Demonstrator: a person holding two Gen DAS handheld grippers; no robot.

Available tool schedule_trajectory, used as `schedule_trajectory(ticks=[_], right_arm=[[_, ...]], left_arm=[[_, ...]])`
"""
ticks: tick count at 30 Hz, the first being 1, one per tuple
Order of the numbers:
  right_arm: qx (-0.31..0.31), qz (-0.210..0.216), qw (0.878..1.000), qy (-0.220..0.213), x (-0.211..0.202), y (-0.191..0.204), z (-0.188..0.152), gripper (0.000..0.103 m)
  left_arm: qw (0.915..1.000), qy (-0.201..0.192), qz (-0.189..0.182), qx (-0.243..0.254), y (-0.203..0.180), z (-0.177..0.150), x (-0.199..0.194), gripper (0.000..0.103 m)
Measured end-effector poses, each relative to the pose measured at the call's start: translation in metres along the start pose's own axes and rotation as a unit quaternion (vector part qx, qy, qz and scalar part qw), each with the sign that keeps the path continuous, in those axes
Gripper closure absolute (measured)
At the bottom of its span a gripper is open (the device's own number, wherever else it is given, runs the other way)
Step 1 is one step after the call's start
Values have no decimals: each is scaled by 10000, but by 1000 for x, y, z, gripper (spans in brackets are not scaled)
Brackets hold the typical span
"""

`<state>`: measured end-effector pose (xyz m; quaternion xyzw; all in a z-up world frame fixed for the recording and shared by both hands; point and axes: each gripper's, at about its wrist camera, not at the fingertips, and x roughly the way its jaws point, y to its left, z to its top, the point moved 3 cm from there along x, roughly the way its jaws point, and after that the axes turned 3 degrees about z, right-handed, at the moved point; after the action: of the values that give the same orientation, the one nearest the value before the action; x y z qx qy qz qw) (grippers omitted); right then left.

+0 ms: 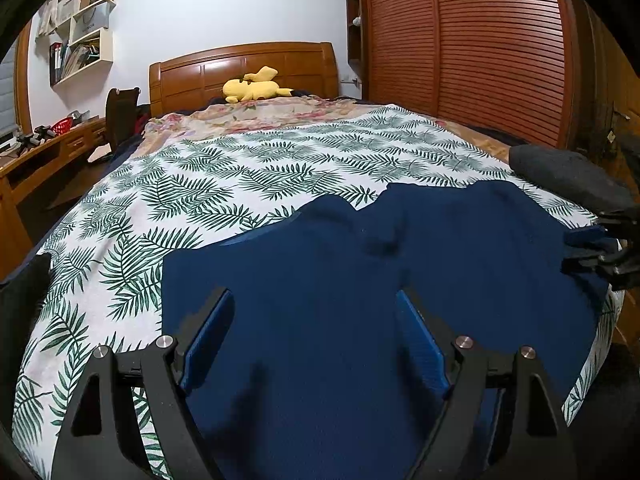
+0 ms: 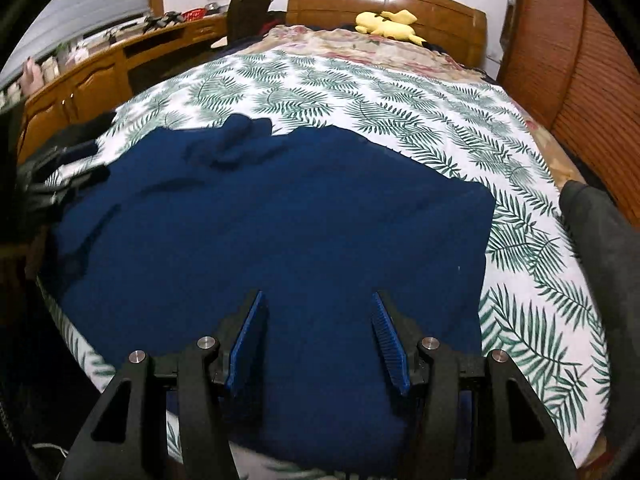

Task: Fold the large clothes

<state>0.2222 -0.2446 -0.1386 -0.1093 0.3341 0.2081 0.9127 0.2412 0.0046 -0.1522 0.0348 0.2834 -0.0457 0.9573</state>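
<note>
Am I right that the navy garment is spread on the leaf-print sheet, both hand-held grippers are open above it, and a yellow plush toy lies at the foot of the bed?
Not quite. The yellow plush toy lies at the head of the bed, against the wooden headboard, as the left wrist view shows. The rest holds: the navy garment is spread on the leaf-print sheet, with the left hand-held gripper and right hand-held gripper open above it.

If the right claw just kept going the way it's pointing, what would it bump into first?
Most likely the dark blue garment spread on the leaf-print bedcover; the right claw tilts down toward it, open and empty.
</note>
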Motion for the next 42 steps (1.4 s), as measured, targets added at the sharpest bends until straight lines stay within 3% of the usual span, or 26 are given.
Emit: schedule_trajectory(ticks=[9,21,27,33,38,42], right_arm=[[330,-318,9989,-84,-28,-1,-22,46],[499,-19,9987,140,-6,-6,-43,46],[346,-108,9993,95,-6,-5,-44,46],[192,-231,9994,-152,-24,3,-43,46],[162,119,9985,-500,-46,22,-36,46],[92,411,9973,-609,-43,42,-29,46]], left_arm=[[10000,34,48,25,-1,-3,2,20],[9997,-11,229,132,-5,-4,1,20],[9986,72,513,108,-2,-9,-26,20],[9984,286,486,-76,3,-33,-67,20],[9969,547,481,-288,13,-56,-88,35],[9943,818,574,-370,21,-73,-87,39]])
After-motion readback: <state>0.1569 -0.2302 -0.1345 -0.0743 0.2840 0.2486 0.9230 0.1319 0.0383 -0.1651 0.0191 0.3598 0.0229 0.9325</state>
